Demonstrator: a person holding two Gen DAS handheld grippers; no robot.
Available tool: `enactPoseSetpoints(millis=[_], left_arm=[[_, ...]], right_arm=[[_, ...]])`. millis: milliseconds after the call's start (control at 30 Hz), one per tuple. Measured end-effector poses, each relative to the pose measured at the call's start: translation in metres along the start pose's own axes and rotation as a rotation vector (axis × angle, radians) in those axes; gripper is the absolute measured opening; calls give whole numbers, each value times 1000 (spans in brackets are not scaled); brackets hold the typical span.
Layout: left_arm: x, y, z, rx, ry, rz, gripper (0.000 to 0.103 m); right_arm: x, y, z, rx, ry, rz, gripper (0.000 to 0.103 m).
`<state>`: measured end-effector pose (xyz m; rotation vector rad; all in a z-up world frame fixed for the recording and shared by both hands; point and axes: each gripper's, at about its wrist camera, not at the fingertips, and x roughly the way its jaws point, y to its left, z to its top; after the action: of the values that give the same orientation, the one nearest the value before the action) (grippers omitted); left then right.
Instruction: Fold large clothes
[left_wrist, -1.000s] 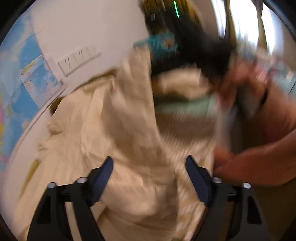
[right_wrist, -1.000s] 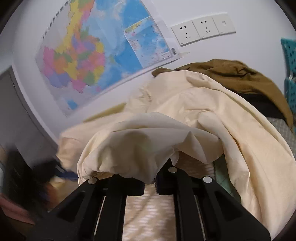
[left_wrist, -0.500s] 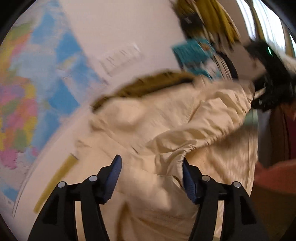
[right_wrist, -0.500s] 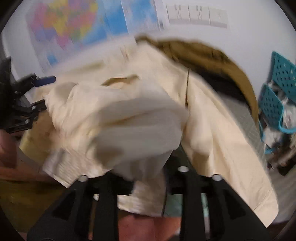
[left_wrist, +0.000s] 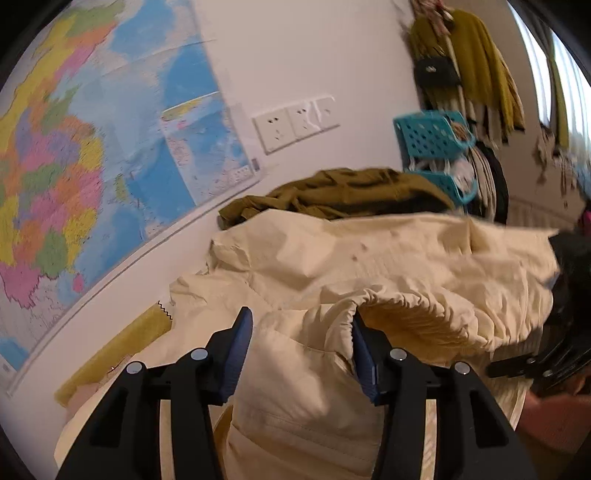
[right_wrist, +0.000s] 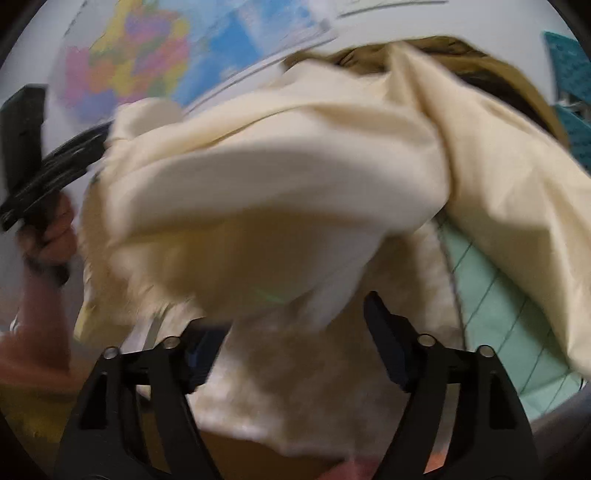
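Below the wall map (left_wrist: 92, 147), the cream jacket (left_wrist: 388, 266) lay heaped, soft and floppy. Left gripper (left_wrist: 301, 347) was closing around its gathered cuff (left_wrist: 354, 306), the best hold; right gripper (right_wrist: 295, 336) was opening, cloth slipping free.

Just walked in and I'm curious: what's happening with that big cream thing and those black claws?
A person is folding a cream jacket with a two-finger gripper in each hand. The left gripper is closing around a gathered cuff, which sits between its fingers. The right gripper is opening, letting a fold of the jacket go. An olive garment lies behind, against the wall, under a map.
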<state>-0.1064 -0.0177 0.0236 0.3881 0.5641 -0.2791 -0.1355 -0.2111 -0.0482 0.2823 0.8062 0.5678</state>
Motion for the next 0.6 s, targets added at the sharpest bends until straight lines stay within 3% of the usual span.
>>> enactPoseSetpoints(millis=[67,133,200,233,267,300,333,367,433,467,500,567,600], left_arm=[[4,6,3,-28,5,-17,50],[7,9,3,-52,16,-49,50],[8,6,-1,-49,21,-61,50],[9,6,-2,-44,22,-58,50],[9,7,-4,-40,25,-57,50],[9,7,-5,-41,33,-57,50],[7,9,-6,-45,35,-58,50],[5,10,-6,-45,32,-58,50],[-8,15,-8,-44,7,-64,50],[-13,17,-9,-41,-3,-68,51],[-22,16,-11,-29,-21,-81,53],[-32,13,-18,-3,-39,-118,57],[-33,8,-24,14,-27,-162,58]], right_arm=[[9,-2,7,31,-22,-17,91],[27,4,14,4,-12,-40,90],[39,14,21,-24,-16,-1,72],[45,20,24,-48,-6,14,50],[54,28,27,-76,21,47,41],[57,32,29,-75,42,96,37],[54,25,30,-61,62,172,26],[47,29,30,-42,91,282,23],[28,33,28,7,126,432,19],[7,32,27,62,128,573,18],[-14,35,27,55,110,639,16],[-46,38,24,-13,72,639,8],[-47,34,19,-10,105,602,7]])
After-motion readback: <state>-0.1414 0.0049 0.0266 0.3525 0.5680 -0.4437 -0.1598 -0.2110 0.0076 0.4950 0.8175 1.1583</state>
